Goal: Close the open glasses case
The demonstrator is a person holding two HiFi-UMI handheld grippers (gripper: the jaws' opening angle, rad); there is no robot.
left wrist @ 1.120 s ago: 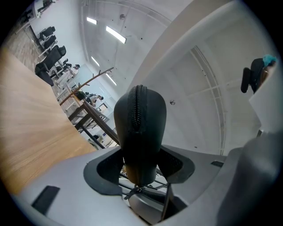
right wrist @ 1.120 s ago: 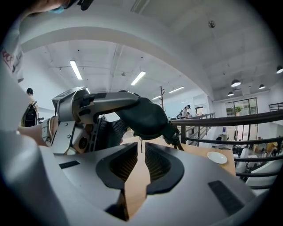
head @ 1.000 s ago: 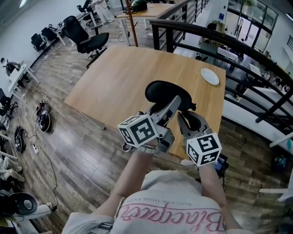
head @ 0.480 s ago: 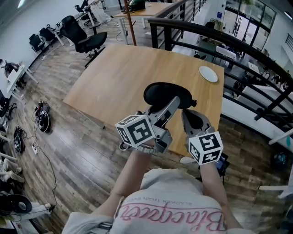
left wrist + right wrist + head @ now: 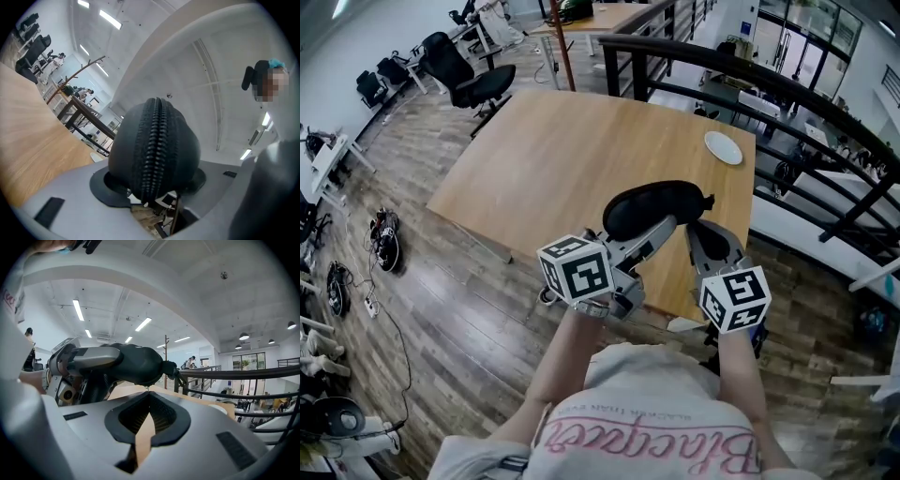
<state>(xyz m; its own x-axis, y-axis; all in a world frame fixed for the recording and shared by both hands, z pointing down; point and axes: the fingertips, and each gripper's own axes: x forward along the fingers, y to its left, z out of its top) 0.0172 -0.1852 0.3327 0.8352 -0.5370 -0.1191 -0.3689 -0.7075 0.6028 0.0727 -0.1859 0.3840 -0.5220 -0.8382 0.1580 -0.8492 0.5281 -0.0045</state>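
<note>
A black zippered glasses case hangs just above the near right part of the wooden table. My left gripper is shut on it from the near side. In the left gripper view the case fills the space between the jaws, and its zipper seam faces the camera with the two halves together. My right gripper sits just right of the case, near the zipper pull, shut with nothing between its jaws. In the right gripper view the case floats just beyond my right gripper.
A white plate lies near the table's far right corner. A dark railing runs behind and to the right of the table. A black office chair stands on the wooden floor at the far left.
The case has risen and shifted right with my left gripper; it now shows side-on instead of as a flat oval. My right gripper has moved slightly right.
</note>
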